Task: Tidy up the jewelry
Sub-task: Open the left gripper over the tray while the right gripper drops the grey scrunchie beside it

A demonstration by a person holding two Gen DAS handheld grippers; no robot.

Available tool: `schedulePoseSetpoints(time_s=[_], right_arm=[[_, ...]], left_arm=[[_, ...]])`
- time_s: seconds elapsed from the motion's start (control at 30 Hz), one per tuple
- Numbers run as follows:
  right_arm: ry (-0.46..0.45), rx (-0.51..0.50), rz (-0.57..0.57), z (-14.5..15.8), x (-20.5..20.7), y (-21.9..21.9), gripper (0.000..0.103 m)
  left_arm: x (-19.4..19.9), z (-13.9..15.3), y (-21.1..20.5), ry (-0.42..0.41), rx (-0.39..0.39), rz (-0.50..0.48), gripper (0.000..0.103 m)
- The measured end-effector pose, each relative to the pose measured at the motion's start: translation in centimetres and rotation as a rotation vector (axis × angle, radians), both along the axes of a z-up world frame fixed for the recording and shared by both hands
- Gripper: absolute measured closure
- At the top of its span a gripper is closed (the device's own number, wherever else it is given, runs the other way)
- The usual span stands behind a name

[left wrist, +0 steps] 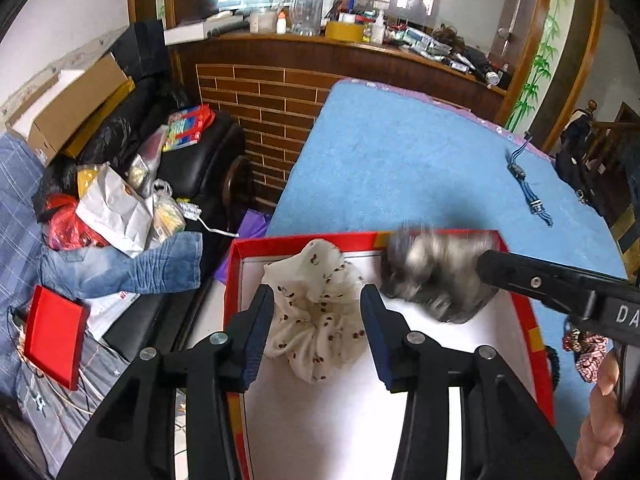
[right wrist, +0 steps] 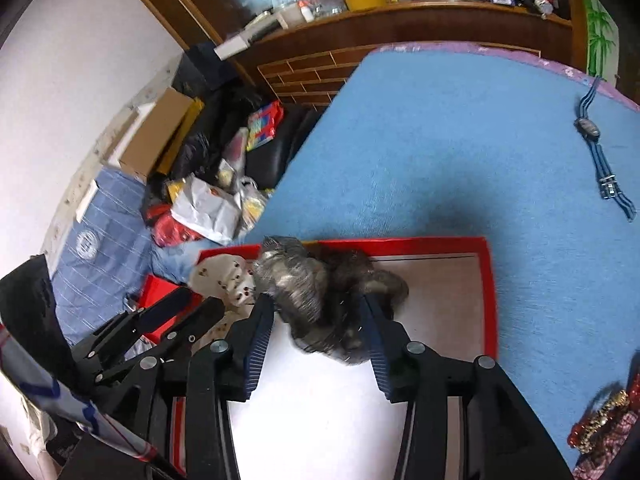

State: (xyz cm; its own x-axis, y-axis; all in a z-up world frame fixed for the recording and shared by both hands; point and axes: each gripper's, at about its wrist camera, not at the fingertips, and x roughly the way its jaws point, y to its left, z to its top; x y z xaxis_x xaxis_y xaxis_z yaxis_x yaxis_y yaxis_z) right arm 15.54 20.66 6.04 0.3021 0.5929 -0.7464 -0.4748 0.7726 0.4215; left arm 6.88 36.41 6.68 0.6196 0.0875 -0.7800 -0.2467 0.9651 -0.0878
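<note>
Two scrunchies lie inside the red box [left wrist: 532, 320]: our left gripper [left wrist: 316, 320] stands apart around the white cherry-print scrunchie [left wrist: 316, 320], our right gripper [right wrist: 318, 326] apart around the grey scrunchie [right wrist: 320, 292].

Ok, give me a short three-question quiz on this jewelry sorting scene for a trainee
1. True or false: the white cherry-print scrunchie lies inside the red box.
2. Which item sits between the right gripper fingers? A) blue striped strap B) grey furry scrunchie C) red patterned scrunchie
3. Fill in: the blue striped strap lies on the ____ table cover, outside the box.

Key:
1. True.
2. B, the grey furry scrunchie; it is motion-blurred, and the pads do not appear to press on it.
3. Blue.
</note>
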Motion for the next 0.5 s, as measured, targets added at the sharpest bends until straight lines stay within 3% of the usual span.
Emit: schedulePoseSetpoints(time_s=[0.3, 0.5], right_arm=[[-0.037, 0.085, 0.022, 2.5, -3.9, -3.8, 0.053], [-0.107, 0.093, -0.047, 3.7, -7.8, -12.8, 0.054]], left_arm=[[-3.1, 2.8, -4.2, -0.052, 0.010, -0.002, 0.059], [-3.9, 3.6, -10.9, -0.085, 0.004, -0.082, 0.058]])
